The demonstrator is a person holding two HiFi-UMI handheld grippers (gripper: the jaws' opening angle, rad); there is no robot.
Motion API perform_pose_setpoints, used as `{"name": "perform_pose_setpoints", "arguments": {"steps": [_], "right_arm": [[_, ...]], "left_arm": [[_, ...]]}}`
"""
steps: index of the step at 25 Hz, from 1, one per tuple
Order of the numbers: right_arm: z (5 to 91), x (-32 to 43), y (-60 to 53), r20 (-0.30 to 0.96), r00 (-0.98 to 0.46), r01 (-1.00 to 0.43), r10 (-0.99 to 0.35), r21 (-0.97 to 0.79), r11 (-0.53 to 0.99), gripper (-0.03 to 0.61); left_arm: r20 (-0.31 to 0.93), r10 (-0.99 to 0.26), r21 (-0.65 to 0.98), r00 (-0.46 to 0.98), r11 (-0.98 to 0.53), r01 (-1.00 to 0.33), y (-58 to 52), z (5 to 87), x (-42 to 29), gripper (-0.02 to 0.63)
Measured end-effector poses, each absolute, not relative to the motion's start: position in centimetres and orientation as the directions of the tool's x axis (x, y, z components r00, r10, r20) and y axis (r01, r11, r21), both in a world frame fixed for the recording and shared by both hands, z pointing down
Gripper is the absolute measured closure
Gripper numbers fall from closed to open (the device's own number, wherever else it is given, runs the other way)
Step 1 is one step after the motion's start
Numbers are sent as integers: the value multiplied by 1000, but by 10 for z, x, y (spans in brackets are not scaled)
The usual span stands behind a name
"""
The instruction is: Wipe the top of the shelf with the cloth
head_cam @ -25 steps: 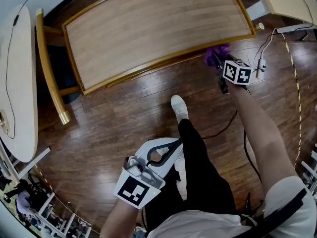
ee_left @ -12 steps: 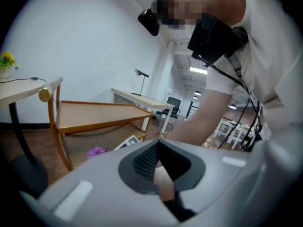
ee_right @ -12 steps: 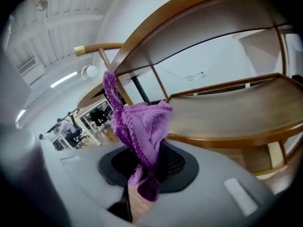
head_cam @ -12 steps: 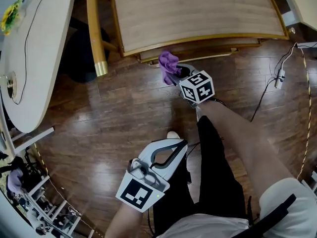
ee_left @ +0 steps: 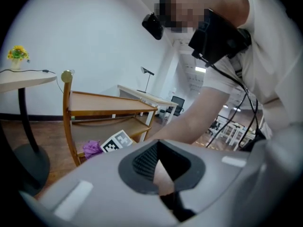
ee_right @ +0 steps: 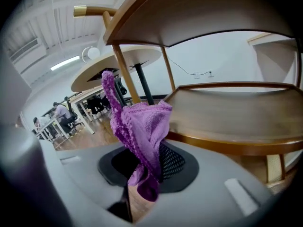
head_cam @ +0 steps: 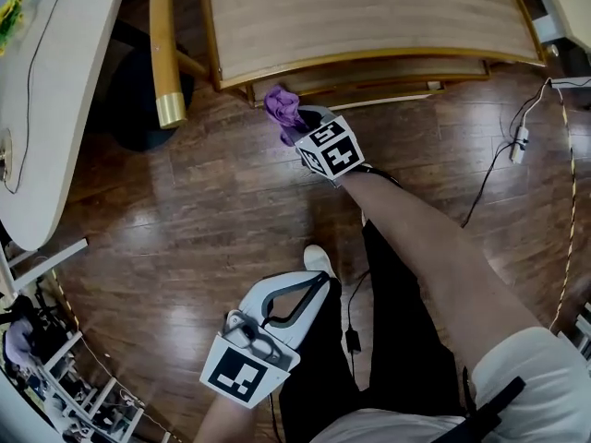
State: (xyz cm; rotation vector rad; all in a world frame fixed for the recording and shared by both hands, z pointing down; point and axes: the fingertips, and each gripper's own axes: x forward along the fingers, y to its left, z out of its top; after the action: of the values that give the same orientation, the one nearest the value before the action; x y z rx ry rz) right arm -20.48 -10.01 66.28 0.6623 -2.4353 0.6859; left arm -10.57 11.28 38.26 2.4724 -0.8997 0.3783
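Observation:
The wooden shelf (head_cam: 369, 12) stands ahead with a bare light-wood top and lower boards (ee_right: 246, 108) below it. My right gripper (head_cam: 297, 123) is shut on a purple cloth (head_cam: 282, 109), held low at the shelf's front left corner, level with a lower board. The cloth (ee_right: 137, 126) sticks up bunched from between its jaws. My left gripper (head_cam: 309, 284) hangs back beside the person's leg, shut with nothing in it. From the left gripper view the shelf (ee_left: 104, 103) and the cloth (ee_left: 92, 148) show in the distance.
A round white table (head_cam: 46, 81) on a dark base (head_cam: 129, 100) stands left of the shelf. A gold-capped shelf post (head_cam: 162, 53) juts out at the left. Cables and a power strip (head_cam: 517, 141) lie on the wood floor at right. The person's shoe (head_cam: 317, 258) is below.
The right gripper with the cloth has swung left along the shelf's front, from its right end to its left corner. The left gripper has stayed by the leg.

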Motion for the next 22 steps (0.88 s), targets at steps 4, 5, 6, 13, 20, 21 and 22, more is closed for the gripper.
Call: {"name": "perform_pose_setpoints", "arguments": {"steps": [4,5,6,13,20,21,22], "right_arm": [[671,-133,-125,631,-683,-642,-367,-279,714,479],[673,-112,-131,642,-665,-660,-382,-265,703,479],[674,-90,-137,651,-646,-679,-399,-251,690,479],[678,61,-182,683,-510,-814,-522,-189,548,479],[679,204,-210,720,-352,-908,-598,-107,406,479],[680,222,-213,726,-331,-917,-603,-95,388,479],[679,238,-217,729,-312,-925,-609,-86,371,479]], "left_arm": [[380,-482,348,789,-716,-605,102,380,-80,595],[378,-468,349,799,-727,-591,100,380,-72,595],[377,-455,350,807,-737,-578,98,379,-65,595],[395,-364,340,843,-795,-502,78,379,-21,595],[394,-306,358,866,-817,-452,57,380,23,595],[397,-295,363,869,-820,-443,55,381,30,595],[398,-283,365,873,-824,-434,52,382,36,595]]}}
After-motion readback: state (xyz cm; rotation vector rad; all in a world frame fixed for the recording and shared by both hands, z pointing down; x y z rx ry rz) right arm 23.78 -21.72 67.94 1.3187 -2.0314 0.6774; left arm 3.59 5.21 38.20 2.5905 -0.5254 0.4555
